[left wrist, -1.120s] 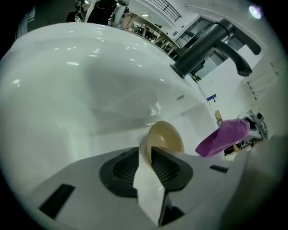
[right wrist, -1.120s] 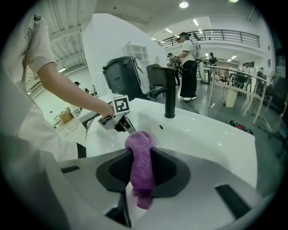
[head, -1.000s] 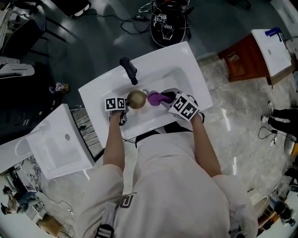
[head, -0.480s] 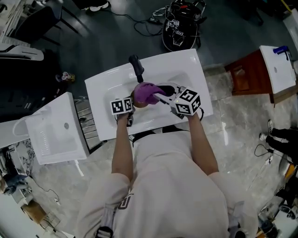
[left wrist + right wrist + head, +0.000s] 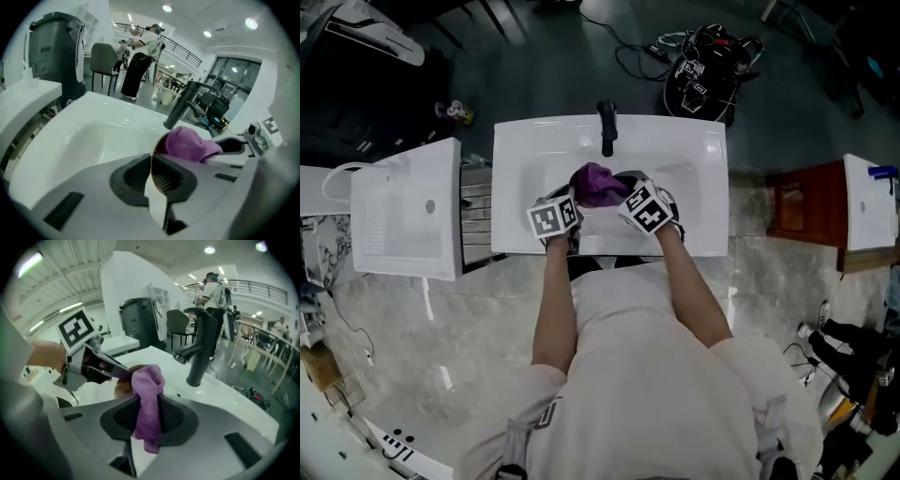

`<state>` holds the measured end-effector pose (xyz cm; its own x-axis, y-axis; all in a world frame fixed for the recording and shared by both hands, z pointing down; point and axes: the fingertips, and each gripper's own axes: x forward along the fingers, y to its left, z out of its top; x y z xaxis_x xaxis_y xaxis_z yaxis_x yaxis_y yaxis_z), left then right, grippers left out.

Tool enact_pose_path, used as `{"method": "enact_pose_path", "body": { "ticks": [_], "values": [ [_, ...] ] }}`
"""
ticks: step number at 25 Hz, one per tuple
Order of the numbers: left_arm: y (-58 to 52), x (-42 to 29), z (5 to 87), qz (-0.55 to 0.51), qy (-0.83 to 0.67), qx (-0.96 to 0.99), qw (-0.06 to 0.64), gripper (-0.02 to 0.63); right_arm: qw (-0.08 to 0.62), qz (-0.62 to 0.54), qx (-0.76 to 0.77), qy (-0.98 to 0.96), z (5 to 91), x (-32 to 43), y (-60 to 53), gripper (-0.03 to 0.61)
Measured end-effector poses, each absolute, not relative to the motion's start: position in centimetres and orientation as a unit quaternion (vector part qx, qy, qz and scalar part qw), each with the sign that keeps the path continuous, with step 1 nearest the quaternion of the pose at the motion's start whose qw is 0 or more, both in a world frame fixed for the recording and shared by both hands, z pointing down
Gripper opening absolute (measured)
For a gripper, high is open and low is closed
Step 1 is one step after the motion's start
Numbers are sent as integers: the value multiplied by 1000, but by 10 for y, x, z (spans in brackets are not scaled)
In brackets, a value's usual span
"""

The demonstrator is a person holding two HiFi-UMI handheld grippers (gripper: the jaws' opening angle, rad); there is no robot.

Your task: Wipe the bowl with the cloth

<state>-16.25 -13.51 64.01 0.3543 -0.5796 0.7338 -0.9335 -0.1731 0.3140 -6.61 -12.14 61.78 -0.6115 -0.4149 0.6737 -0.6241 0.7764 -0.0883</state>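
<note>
Far left in the head view stands a spare white basin (image 5: 403, 206), glossy and square-edged. Beside it is the white sink (image 5: 694, 150) I'm working over, smooth, with a rounded hollow. My left claw (image 5: 152, 174) is clamped on the thin rim of the bowl (image 5: 158, 182), a brownish, metallic-looking round one, held on edge above the hollow. The cloth (image 5: 598, 183), purple and nubbly like towelling, is bunched against the bowl's open side and covers most of it from above. My right claw (image 5: 149, 420) is closed on the cloth, a fold hanging down between its jaws. A matte black tap (image 5: 607, 127), a straight cylinder, rises at the sink's back edge. Right of the sink sits a reddish-brown cabinet (image 5: 792, 211). The floor is pale veined marble near me, dark grey beyond.
</note>
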Motion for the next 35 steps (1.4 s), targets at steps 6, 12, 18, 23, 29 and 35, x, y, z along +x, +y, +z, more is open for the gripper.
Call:
{"method": "enact_pose_path", "body": {
  "ticks": [6,12,18,23,29,35],
  "values": [
    [-138,-160,610,219,-544,741,328,21,438,2,215,-873,616,-105,-114,89],
    [-141,-144,592,244,-528,765,276,21,450,-64,183,-872,612,-130,-110,91],
    [-138,-147,586,308,-527,768,195,18,401,-52,240,-883,594,-131,-128,92],
    [-138,-147,586,312,-522,772,182,18,381,-53,275,-881,585,-124,-136,92],
    [-140,-143,583,307,-519,776,186,20,380,-66,323,-864,579,-103,-148,92],
    [-144,-151,586,276,-535,769,217,18,405,-96,328,-848,583,-88,-150,91]
  ]
}}
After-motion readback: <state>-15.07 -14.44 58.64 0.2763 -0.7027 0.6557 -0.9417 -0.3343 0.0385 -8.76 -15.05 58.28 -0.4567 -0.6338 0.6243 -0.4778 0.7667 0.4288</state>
